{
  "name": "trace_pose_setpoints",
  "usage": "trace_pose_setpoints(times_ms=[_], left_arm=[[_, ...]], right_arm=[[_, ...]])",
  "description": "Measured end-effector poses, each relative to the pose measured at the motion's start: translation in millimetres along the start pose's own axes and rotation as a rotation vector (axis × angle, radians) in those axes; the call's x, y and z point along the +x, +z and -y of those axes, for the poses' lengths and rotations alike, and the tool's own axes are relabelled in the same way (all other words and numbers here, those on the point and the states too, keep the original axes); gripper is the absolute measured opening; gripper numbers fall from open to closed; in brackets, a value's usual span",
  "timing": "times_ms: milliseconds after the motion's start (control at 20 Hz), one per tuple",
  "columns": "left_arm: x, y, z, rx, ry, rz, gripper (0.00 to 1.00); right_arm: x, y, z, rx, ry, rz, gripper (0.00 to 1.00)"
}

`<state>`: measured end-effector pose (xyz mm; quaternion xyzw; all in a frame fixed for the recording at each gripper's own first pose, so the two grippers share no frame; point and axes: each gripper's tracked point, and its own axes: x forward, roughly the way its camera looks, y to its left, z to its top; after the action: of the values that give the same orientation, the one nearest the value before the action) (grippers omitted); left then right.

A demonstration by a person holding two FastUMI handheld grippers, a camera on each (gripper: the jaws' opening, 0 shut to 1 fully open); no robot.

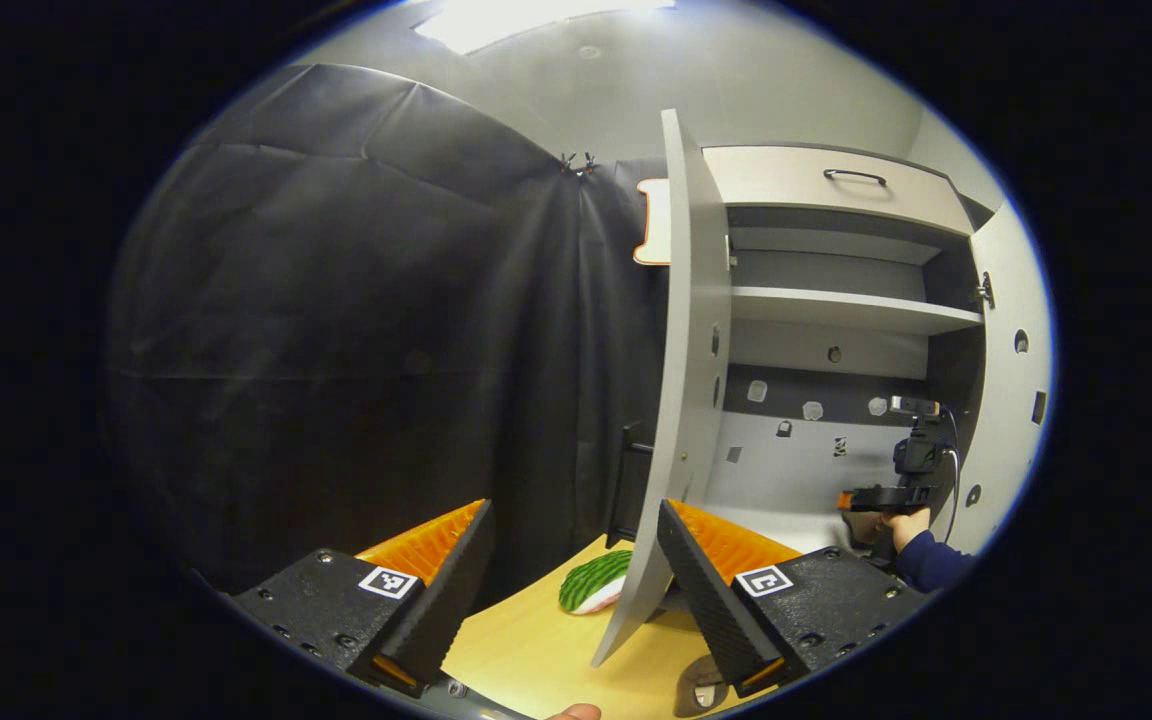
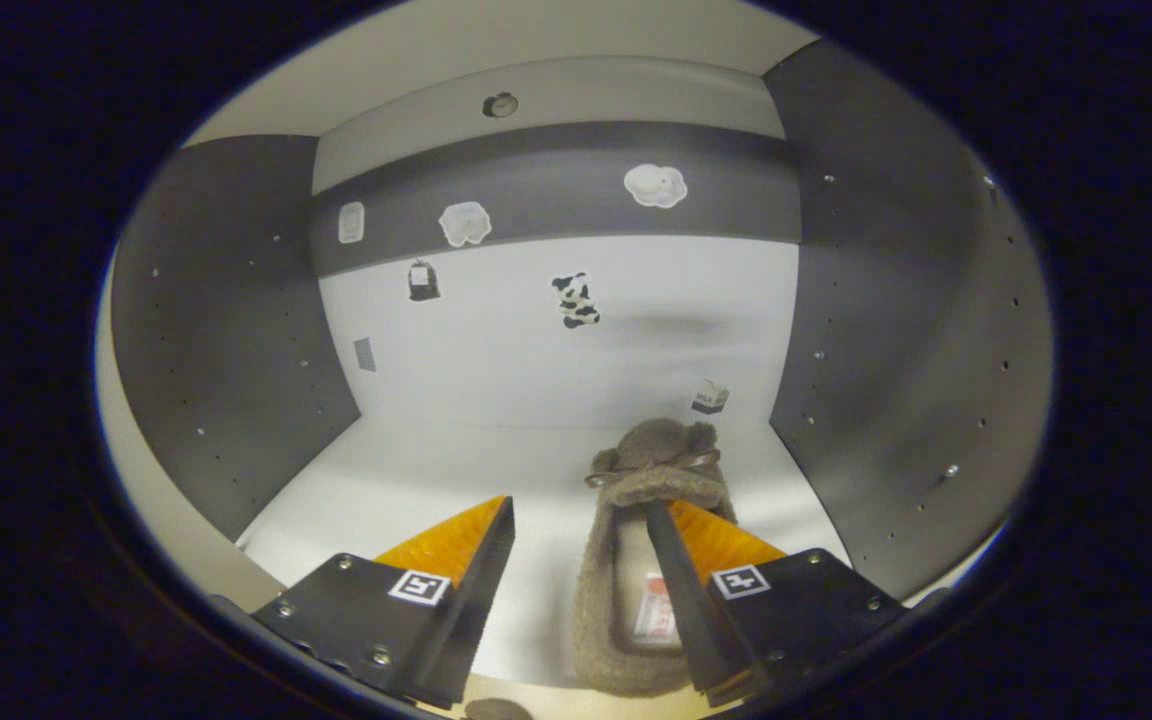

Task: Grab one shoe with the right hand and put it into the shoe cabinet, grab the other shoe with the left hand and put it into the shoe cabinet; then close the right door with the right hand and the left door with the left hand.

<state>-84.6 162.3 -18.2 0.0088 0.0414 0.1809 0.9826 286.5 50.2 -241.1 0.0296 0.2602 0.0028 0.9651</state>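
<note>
A brown fuzzy slipper point(image 2: 626, 500) lies on the white floor point(image 2: 416, 470) of the shoe cabinet, toe toward the back wall. My right gripper point(image 2: 578, 508) is open over it, one finger above the slipper's opening and the other to its left. In the left gripper view, the right gripper point(image 1: 861, 498) sits low inside the cabinet, held by a hand in a dark blue sleeve point(image 1: 931, 560). My left gripper point(image 1: 573, 505) is open and holds nothing, in front of the left door point(image 1: 681, 380), which is open and seen edge-on. A brown shape point(image 1: 701, 685), perhaps the second slipper, lies by its right finger.
The right door point(image 1: 1011, 400) stands open at the far right. A shelf point(image 1: 836, 308) and a drawer with a handle point(image 1: 836, 185) sit above the compartment. A green striped item point(image 1: 591, 582) lies on the wooden surface point(image 1: 536, 650) near the left door's foot.
</note>
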Motion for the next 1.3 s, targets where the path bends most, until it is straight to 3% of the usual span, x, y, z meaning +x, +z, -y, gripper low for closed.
trace_pose_setpoints(times_ms=[200, 750, 950, 1050, 1300], left_arm=[[1.0, -7.6, 28.0, -0.007, -0.091, -0.02, 1.0], [7.7, -64.1, 101.8, -0.006, -0.337, -0.158, 0.99], [9.6, -118.7, 123.6, -0.006, -0.405, -0.294, 1.0], [8.9, -148.7, 130.2, -0.006, -0.424, -0.364, 1.0], [6.7, -243.2, 141.2, 0.043, -0.466, -0.58, 1.0]], right_arm=[[-57.9, 32.9, -4.9, -0.027, 0.029, 0.111, 0.77], [-277.1, 149.6, -16.9, -0.009, 0.104, 0.494, 0.79], [-336.9, 166.1, -5.8, -0.03, 0.083, 0.576, 0.76], [-362.0, 167.4, -1.2, -0.024, 0.083, 0.591, 0.79], [-402.6, 168.4, 24.4, -0.033, 0.01, 0.638, 0.79]])
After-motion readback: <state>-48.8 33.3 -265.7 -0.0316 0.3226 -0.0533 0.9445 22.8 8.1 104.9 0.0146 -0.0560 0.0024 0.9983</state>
